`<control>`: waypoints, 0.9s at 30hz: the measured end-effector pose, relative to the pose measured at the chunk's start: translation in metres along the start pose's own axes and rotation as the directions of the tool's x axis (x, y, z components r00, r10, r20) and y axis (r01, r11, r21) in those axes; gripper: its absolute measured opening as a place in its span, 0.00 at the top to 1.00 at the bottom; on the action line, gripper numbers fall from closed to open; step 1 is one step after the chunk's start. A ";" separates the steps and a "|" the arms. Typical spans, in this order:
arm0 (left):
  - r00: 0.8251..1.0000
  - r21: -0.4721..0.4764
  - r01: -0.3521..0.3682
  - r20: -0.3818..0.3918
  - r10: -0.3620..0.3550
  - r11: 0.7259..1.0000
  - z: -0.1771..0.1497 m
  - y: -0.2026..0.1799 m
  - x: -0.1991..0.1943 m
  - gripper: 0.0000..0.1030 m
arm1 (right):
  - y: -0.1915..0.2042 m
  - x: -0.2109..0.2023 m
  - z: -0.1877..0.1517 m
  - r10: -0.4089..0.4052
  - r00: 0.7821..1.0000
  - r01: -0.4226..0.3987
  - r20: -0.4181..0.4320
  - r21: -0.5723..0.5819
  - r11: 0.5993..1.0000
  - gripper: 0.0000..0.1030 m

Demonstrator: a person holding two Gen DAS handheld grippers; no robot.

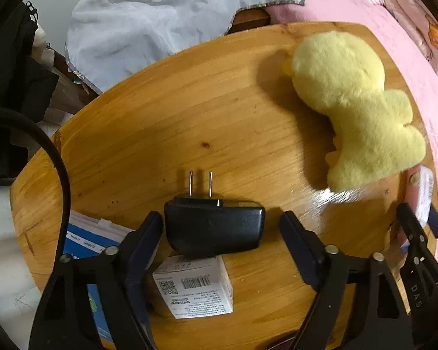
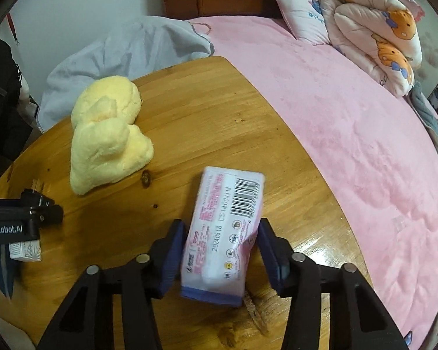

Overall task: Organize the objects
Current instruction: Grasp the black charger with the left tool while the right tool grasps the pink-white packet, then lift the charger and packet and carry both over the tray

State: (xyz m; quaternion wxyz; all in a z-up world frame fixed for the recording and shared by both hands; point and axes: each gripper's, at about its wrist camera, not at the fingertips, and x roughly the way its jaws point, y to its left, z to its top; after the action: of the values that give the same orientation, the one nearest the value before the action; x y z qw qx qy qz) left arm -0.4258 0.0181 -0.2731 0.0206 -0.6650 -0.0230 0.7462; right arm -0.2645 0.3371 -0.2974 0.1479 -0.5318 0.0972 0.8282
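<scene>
A black power adapter (image 1: pixel 213 227) with two prongs rests partly on a white barcode box (image 1: pixel 195 288) on the round wooden table (image 1: pixel 160 134). My left gripper (image 1: pixel 220 218) stands open around the adapter, its left finger close to it and a gap at the right finger. A pink tissue pack (image 2: pixel 227 218) sits tilted between the fingers of my right gripper (image 2: pixel 221 226), which is shut on it near the table's right edge. A yellow plush duck (image 1: pixel 350 93) (image 2: pixel 108 134) lies at the back of the table.
A blue and white box (image 1: pixel 84 242) lies under my left finger. A pale blue cloth (image 1: pixel 160 23) hangs behind the table. A pink bed (image 2: pixel 350 134) with a pillow (image 2: pixel 303 8) and a folded quilt (image 2: pixel 376 35) borders the right side. A black cable (image 1: pixel 55 157) curves at left.
</scene>
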 end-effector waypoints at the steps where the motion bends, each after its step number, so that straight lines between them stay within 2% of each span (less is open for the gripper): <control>1: 1.000 -0.003 0.006 0.002 -0.006 1.000 0.001 0.001 0.000 0.23 | 0.000 -0.001 0.000 0.003 1.000 -0.003 -0.001 -0.004 1.000 0.58; 5: 0.999 -0.008 0.034 0.017 -0.034 0.999 0.000 0.001 -0.002 0.36 | -0.003 -0.002 -0.004 0.021 1.000 -0.021 -0.001 -0.007 1.000 0.61; 15: 0.999 0.000 -0.022 0.037 0.022 1.000 -0.008 -0.007 -0.009 0.36 | -0.014 -0.019 -0.017 0.097 0.995 -0.097 -0.003 0.018 0.995 0.65; 22: 0.995 -0.024 0.010 0.096 -0.008 1.000 -0.016 -0.011 -0.039 0.36 | -0.021 -0.047 -0.028 0.132 0.991 -0.132 0.026 0.017 0.991 0.65; 27: 0.987 -0.021 0.056 0.152 -0.053 0.998 -0.027 -0.018 -0.074 0.36 | -0.022 -0.075 -0.036 0.153 0.986 -0.153 0.068 0.000 0.988 0.66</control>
State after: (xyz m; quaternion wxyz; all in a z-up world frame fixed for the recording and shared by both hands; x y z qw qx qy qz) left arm -0.3901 0.0319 -0.2013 0.0309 -0.6057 -0.0521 0.7934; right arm -0.1967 0.3352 -0.2439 0.0885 -0.4942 0.1349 0.8543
